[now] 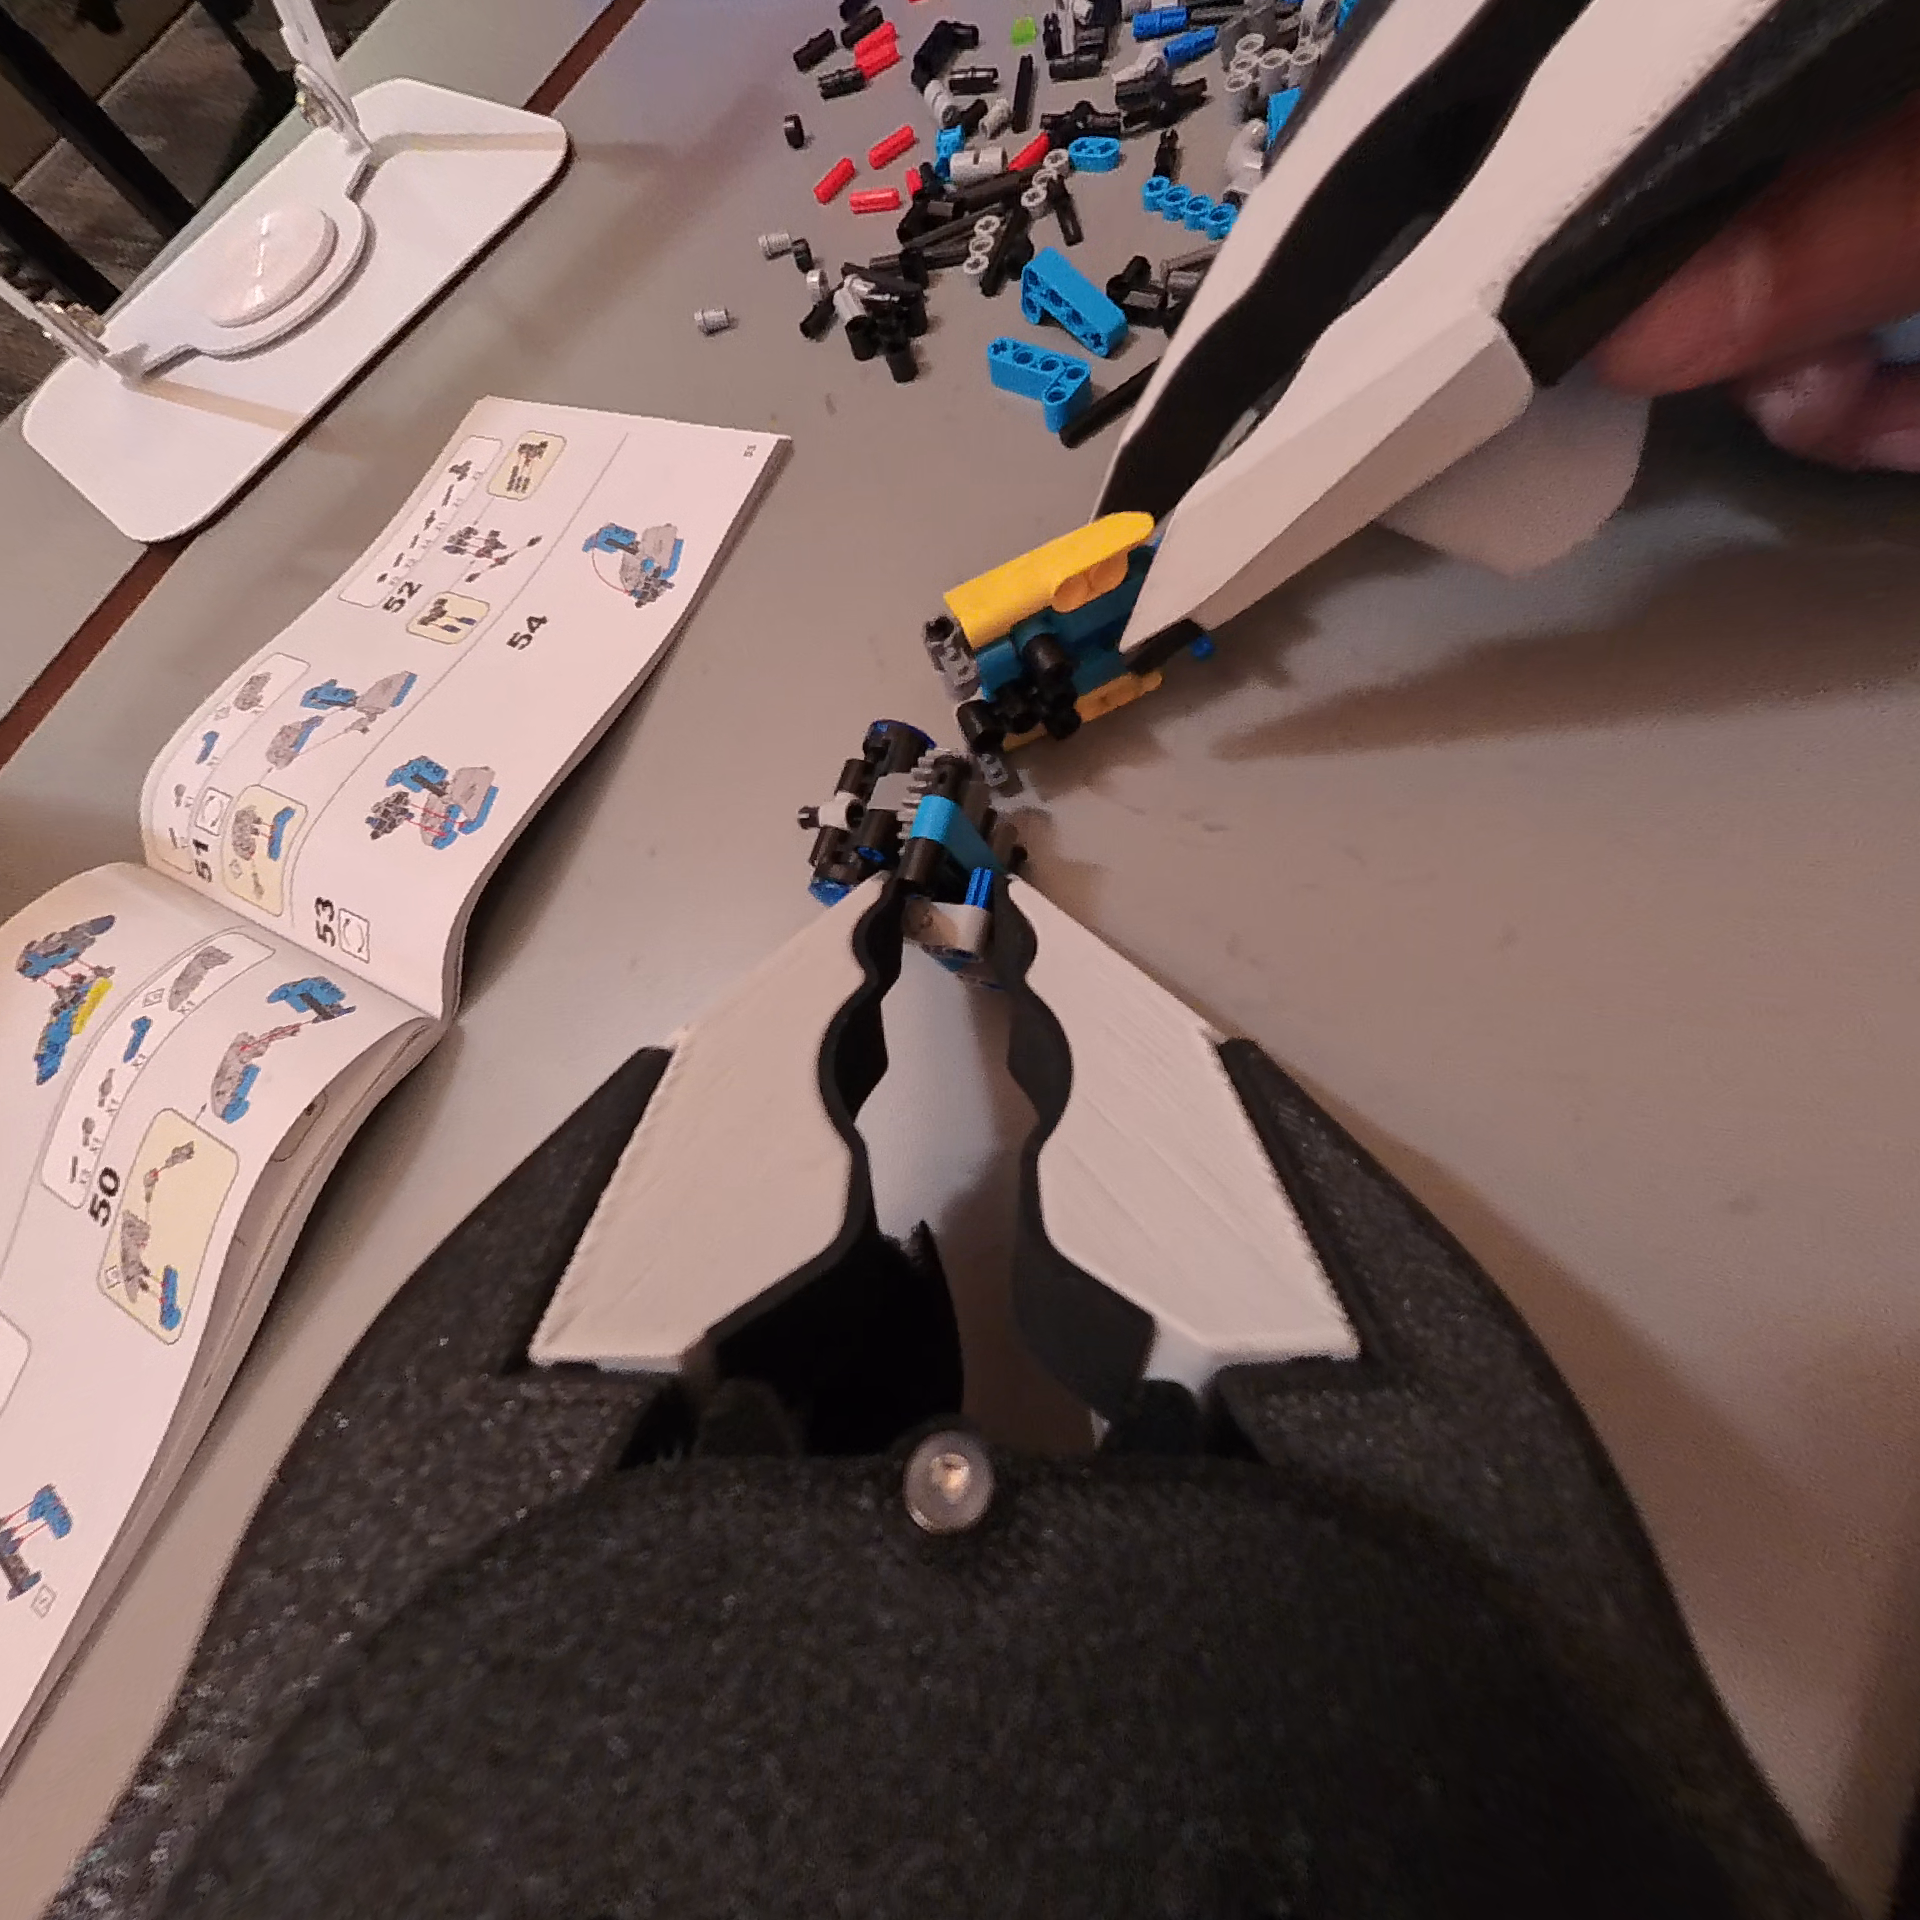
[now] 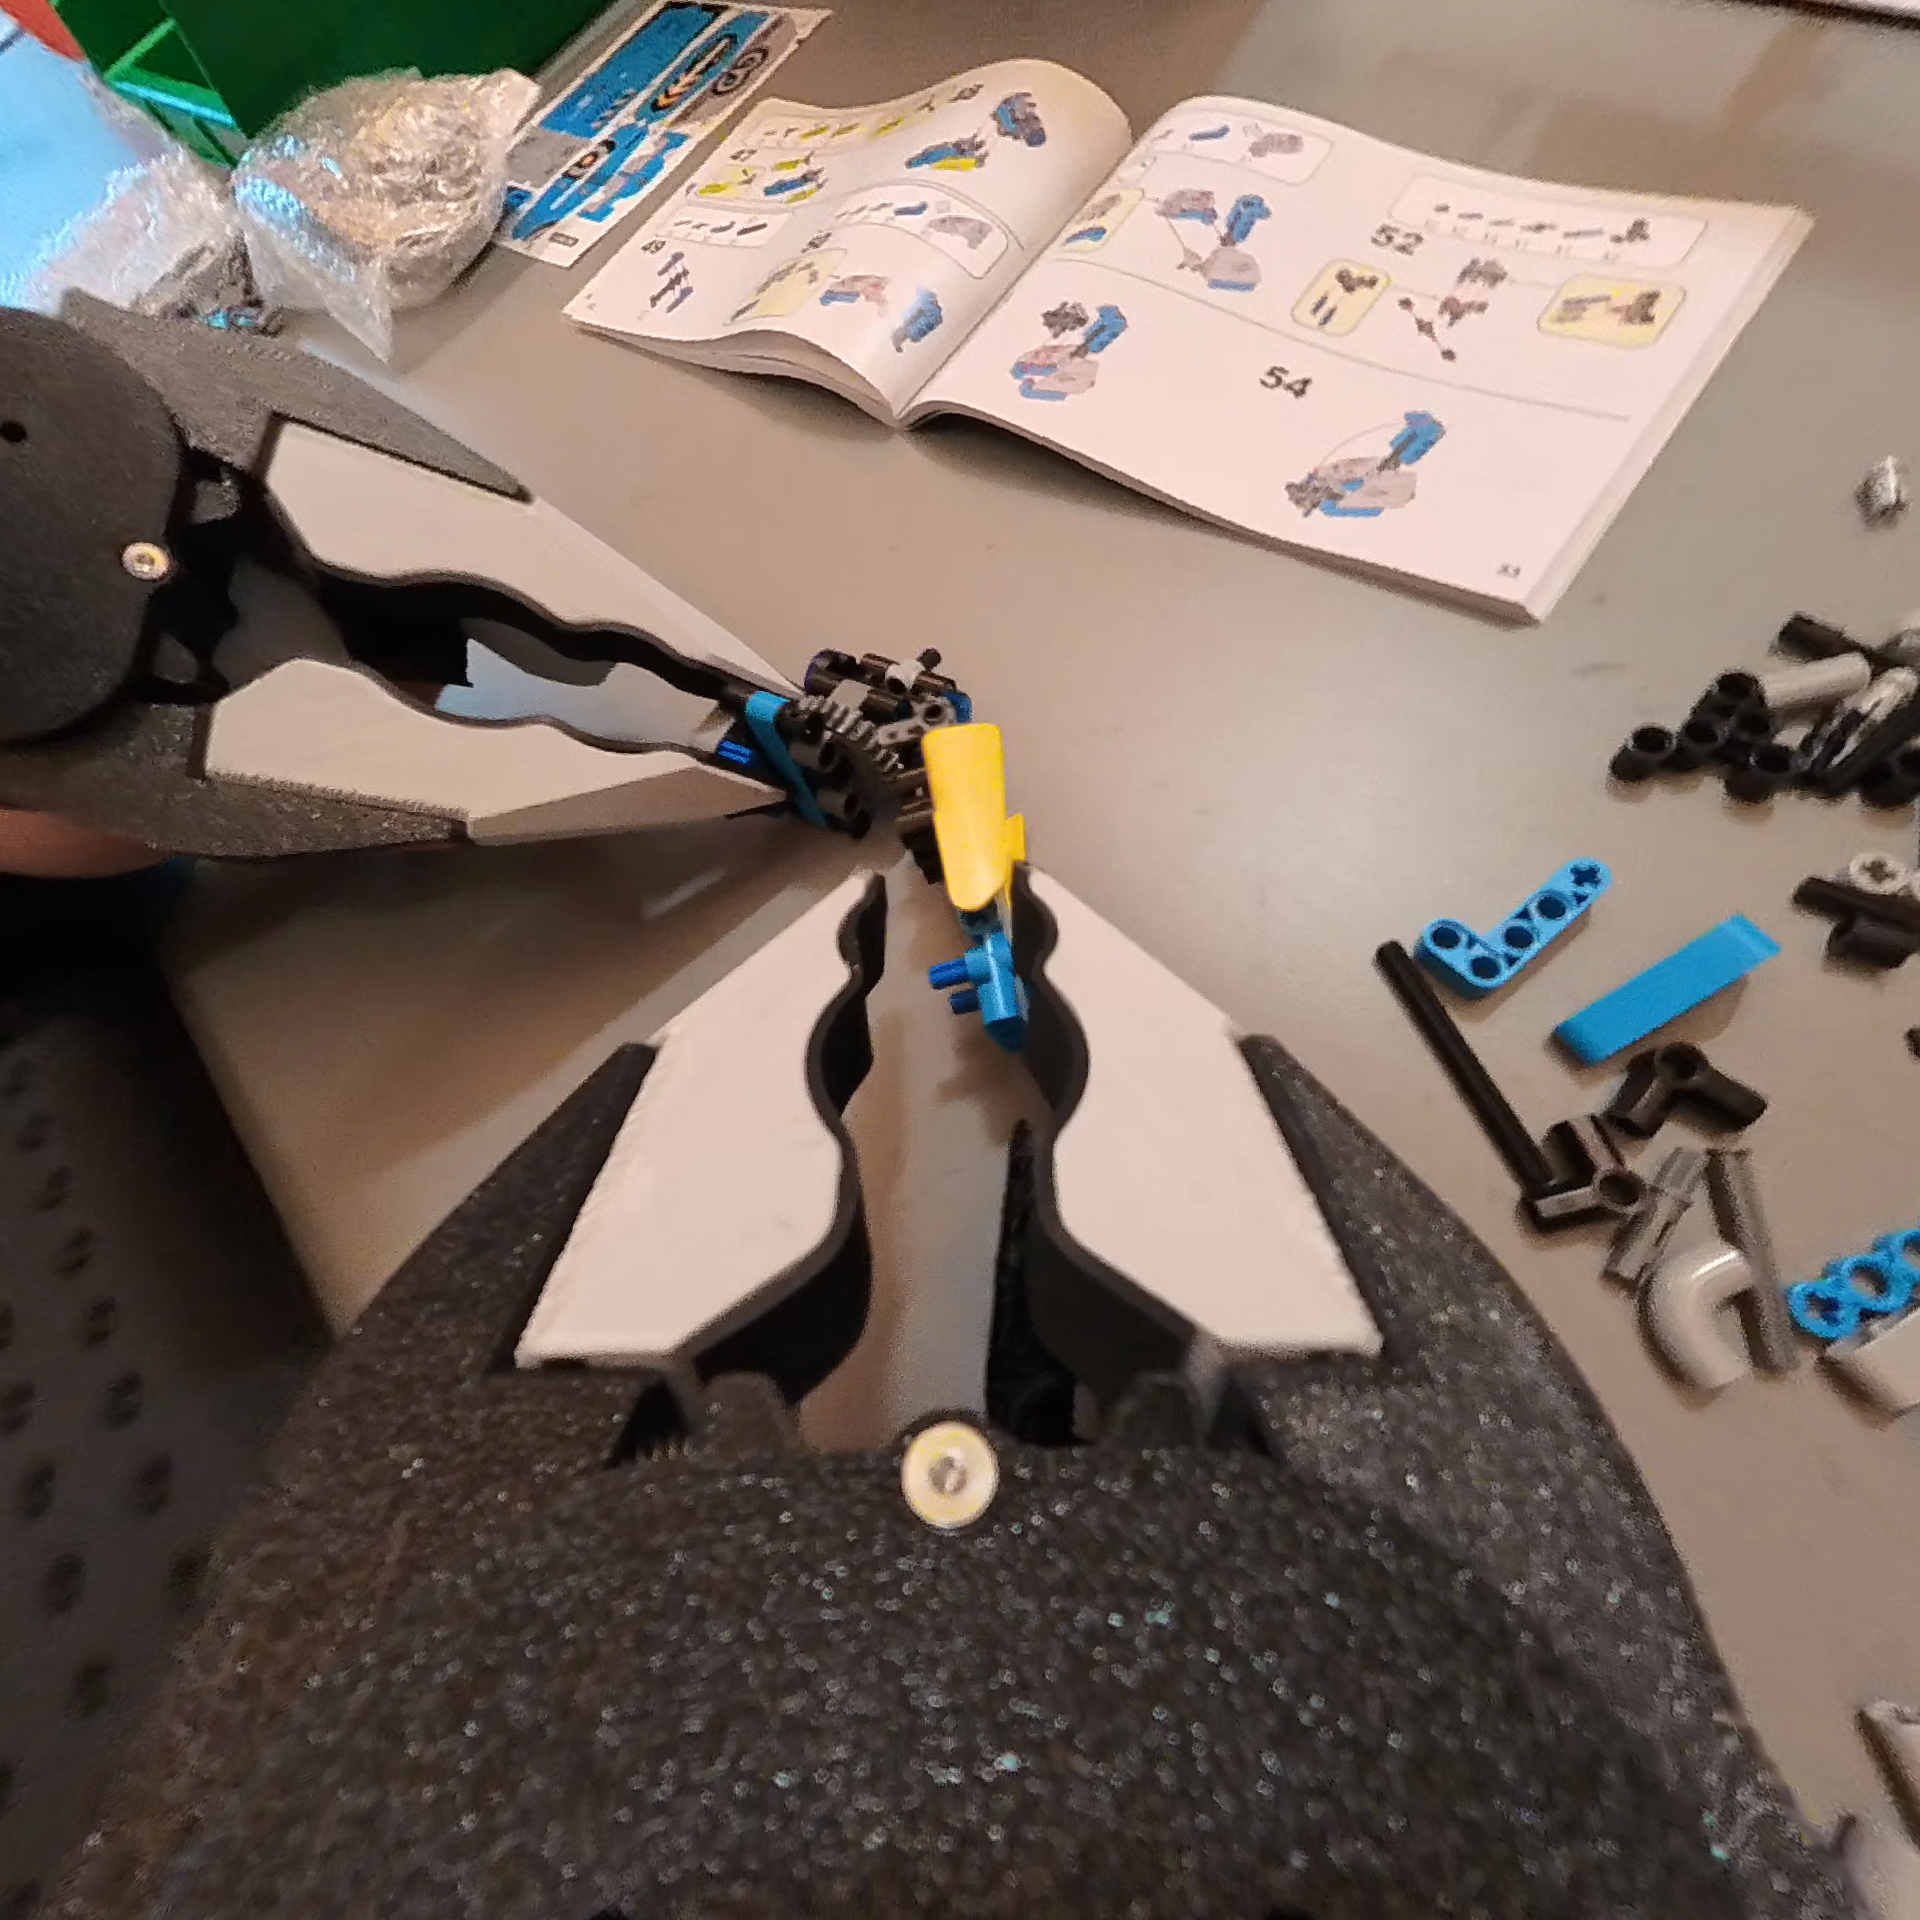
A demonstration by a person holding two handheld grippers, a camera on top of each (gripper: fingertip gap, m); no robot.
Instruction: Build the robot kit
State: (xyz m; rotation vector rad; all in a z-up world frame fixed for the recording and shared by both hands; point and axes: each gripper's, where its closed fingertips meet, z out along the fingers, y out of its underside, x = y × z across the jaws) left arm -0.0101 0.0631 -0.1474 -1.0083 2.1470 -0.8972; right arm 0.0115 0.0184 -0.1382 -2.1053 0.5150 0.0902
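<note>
Yellow-topped assembly in right tongs, seemingly upright.

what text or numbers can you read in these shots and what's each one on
I don't copy out writing; here is what bears it.
Open instruction booklet: bold printed step numbers beside the diagrams, and a small page number in one corner.
Blue sticker sheet behind it: print too blurred to read.
Loose bricks: no writing visible.
</note>
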